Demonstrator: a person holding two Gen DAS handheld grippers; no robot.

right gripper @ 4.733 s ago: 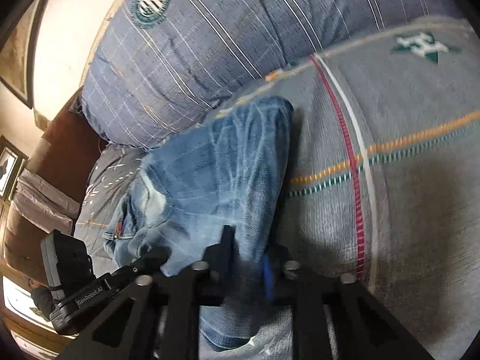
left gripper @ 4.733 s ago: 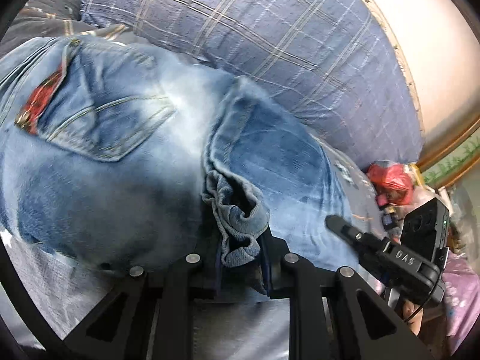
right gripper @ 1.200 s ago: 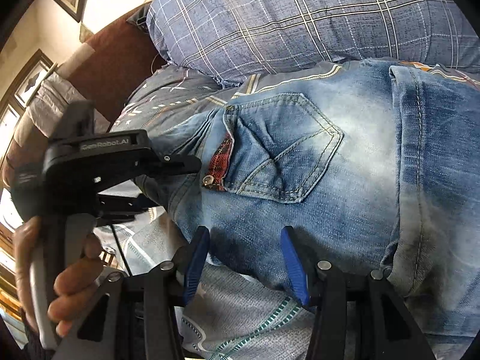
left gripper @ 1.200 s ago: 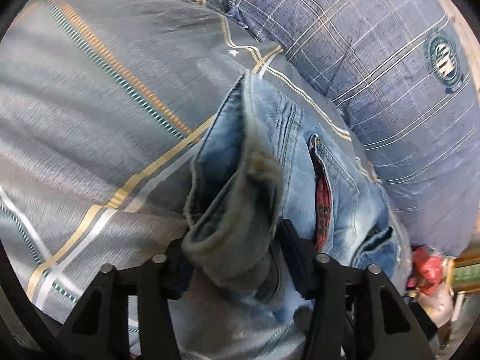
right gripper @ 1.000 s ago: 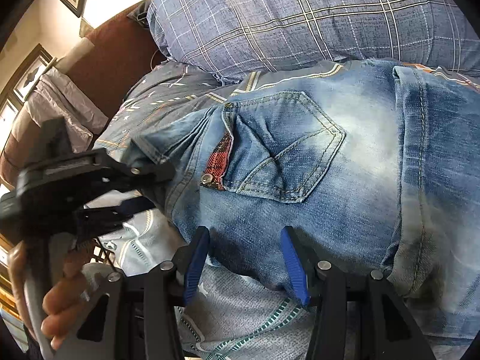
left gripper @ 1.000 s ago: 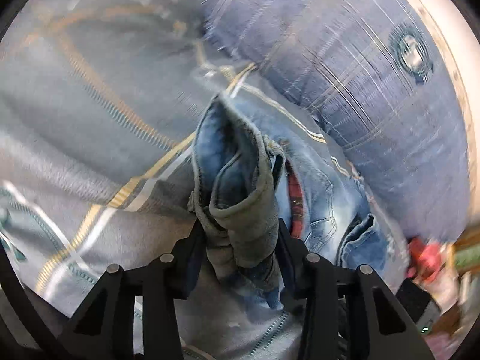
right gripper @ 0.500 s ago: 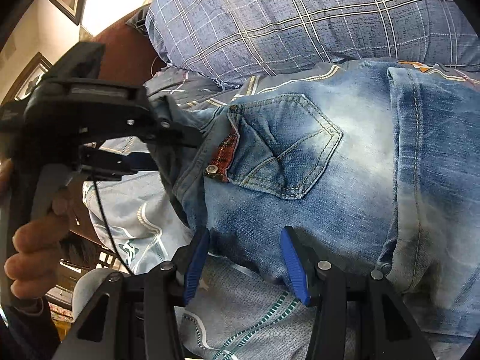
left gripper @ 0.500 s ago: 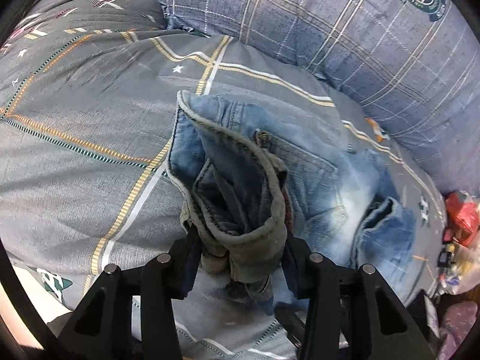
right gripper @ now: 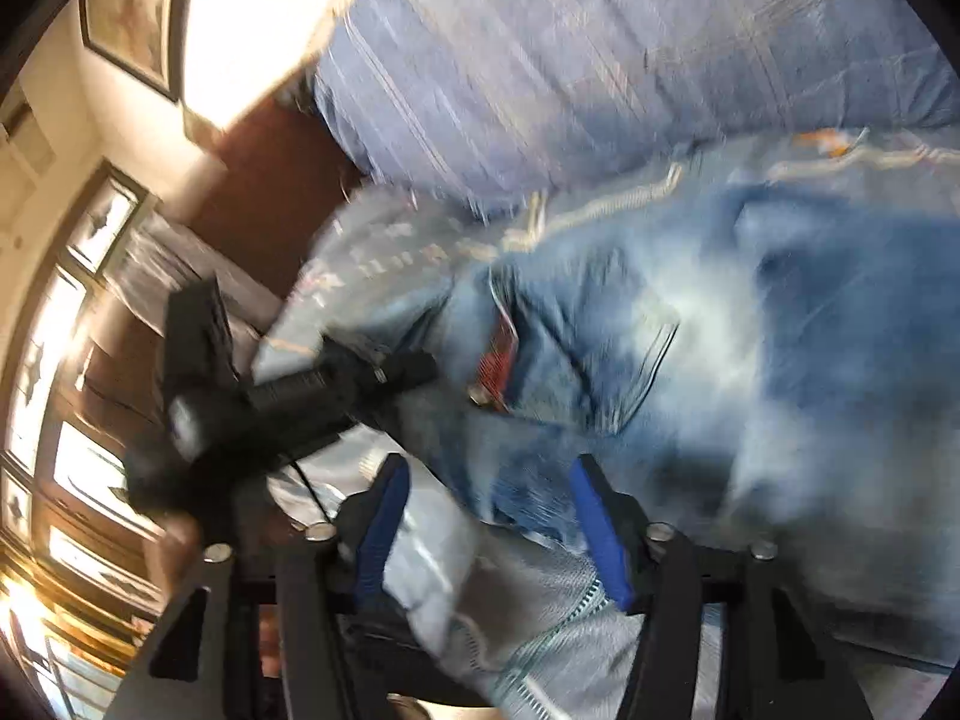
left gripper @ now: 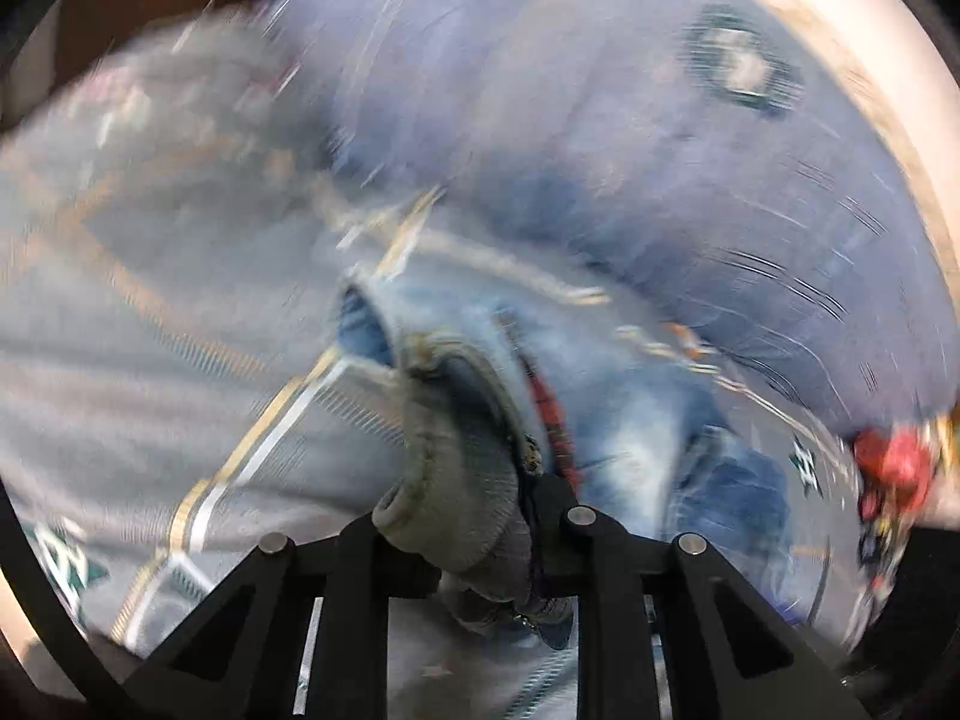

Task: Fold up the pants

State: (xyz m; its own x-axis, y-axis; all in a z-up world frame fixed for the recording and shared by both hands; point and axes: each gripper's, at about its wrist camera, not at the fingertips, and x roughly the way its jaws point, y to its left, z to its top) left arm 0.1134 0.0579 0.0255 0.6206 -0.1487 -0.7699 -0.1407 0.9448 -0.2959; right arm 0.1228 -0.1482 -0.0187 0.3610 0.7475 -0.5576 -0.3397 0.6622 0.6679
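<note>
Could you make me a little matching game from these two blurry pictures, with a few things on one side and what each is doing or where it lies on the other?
Things:
1. left gripper
2. right gripper
3. jeans
4. plaid pillow

States or places:
A. lies behind the denim, against the headboard
B. spread on the grey bedspread, back pocket showing
C. open, blue pads apart
D. shut on a bunch of waistband

Pairs: 1-D, 2-C, 3-B, 4-A

Left gripper (left gripper: 480, 516) clamped, right gripper (right gripper: 489, 516) agape
</note>
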